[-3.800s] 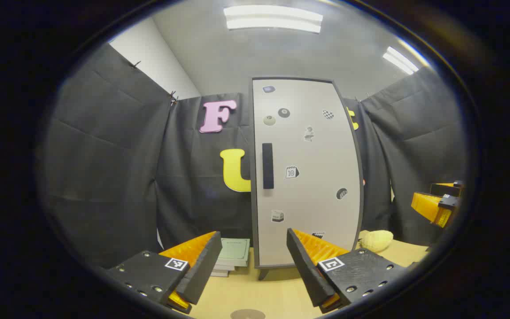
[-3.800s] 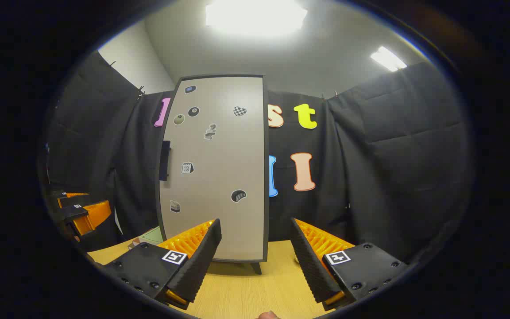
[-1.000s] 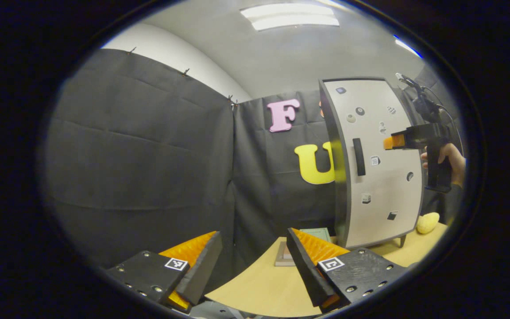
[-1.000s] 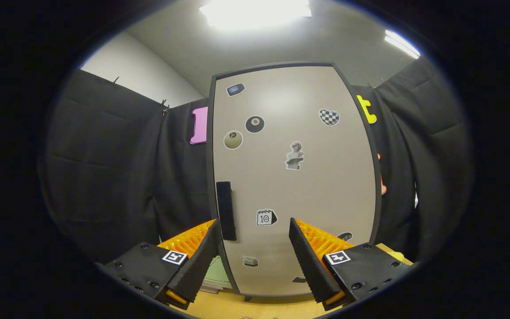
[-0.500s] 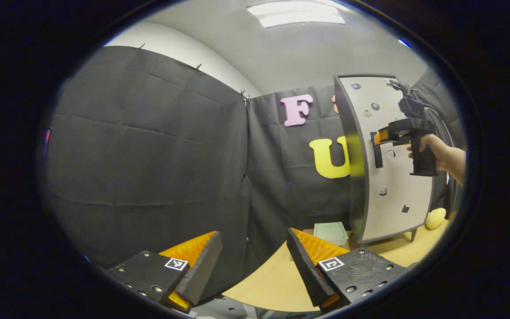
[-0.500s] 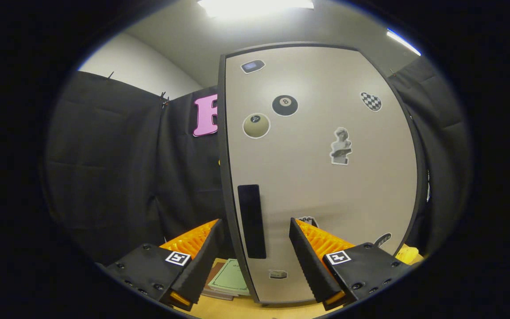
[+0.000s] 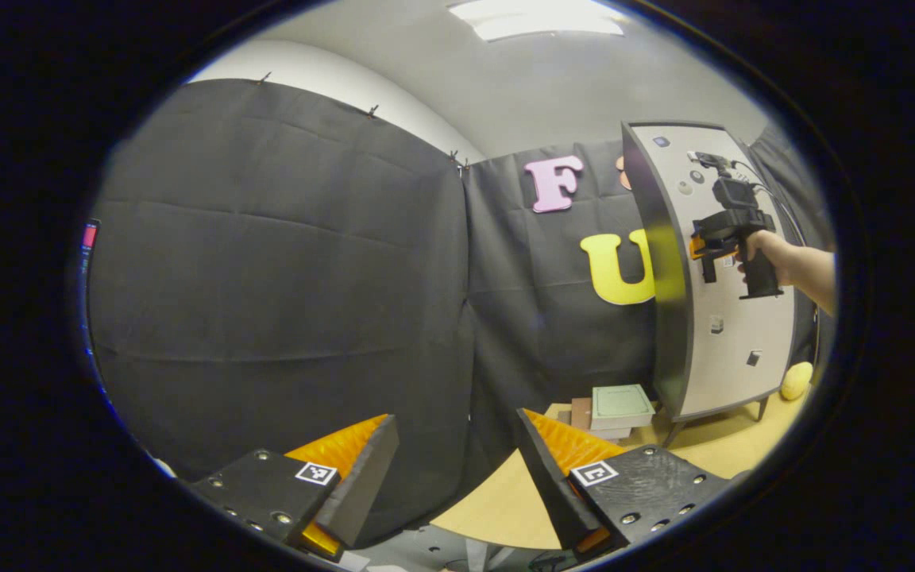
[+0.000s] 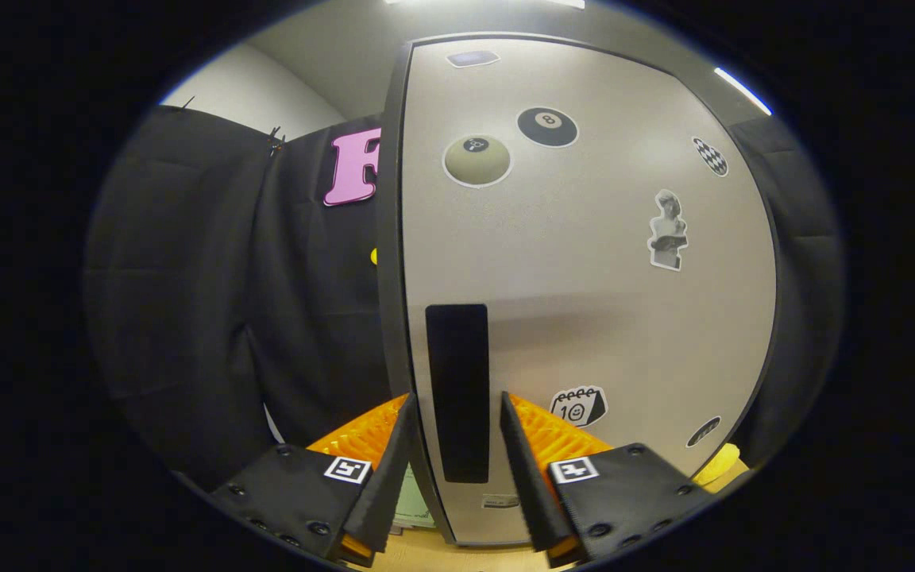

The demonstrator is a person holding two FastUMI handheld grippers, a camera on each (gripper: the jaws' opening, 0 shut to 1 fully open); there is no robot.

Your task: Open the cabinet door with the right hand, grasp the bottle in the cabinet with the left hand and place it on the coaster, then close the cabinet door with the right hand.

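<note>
- Step 1: opening the door (image 8: 584,262), which looks shut, so bottle not seen, presumably inside.
- R gripper (image 8: 449,461), bottom centre of right gripper view: fingers narrowed, straddling black handle (image 8: 457,393); contact can't tell.
- Next, I'd judge: pinch handle, pull door outward.
- L gripper (image 7: 453,469), bottom of left gripper view: wide, empty, well apart from cabinet at right edge.
- Coaster: can't tell where.
</note>
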